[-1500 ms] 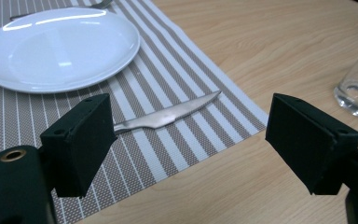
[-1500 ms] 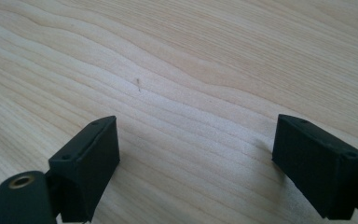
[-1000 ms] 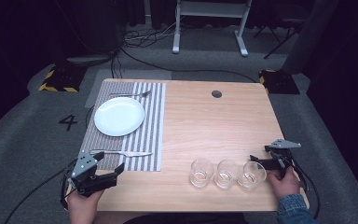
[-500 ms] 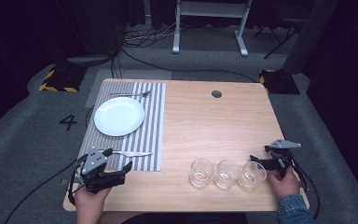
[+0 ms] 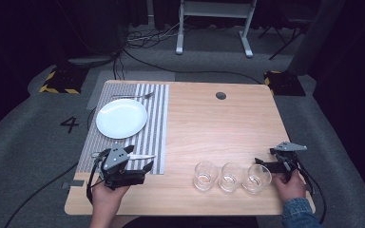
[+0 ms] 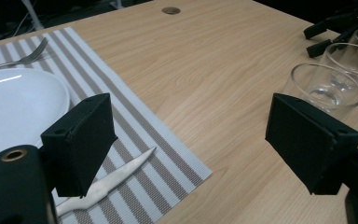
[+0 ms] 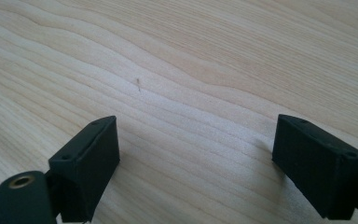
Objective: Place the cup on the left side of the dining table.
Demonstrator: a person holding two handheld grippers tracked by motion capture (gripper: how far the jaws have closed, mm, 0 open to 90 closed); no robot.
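Note:
A white plate lies on a striped placemat at the table's left, with a fork beyond it and a knife in front of it. Three clear glasses stand in a row near the front edge: left, middle, right. My left gripper hovers open at the mat's front right corner, pointing toward the glasses. In the left gripper view the left gripper has the knife by its left jaw and a glass ahead. My right gripper, open, sits just right of the right glass; the right gripper faces bare wood.
A round cable hole sits near the table's far edge. The wooden tabletop stretches between mat and glasses. Cables trail off the front corners. A white stand and floor cables lie beyond the table.
My left gripper has moved right and a little forward, from the front left corner to the mat's front edge by the knife. The right gripper has stayed put.

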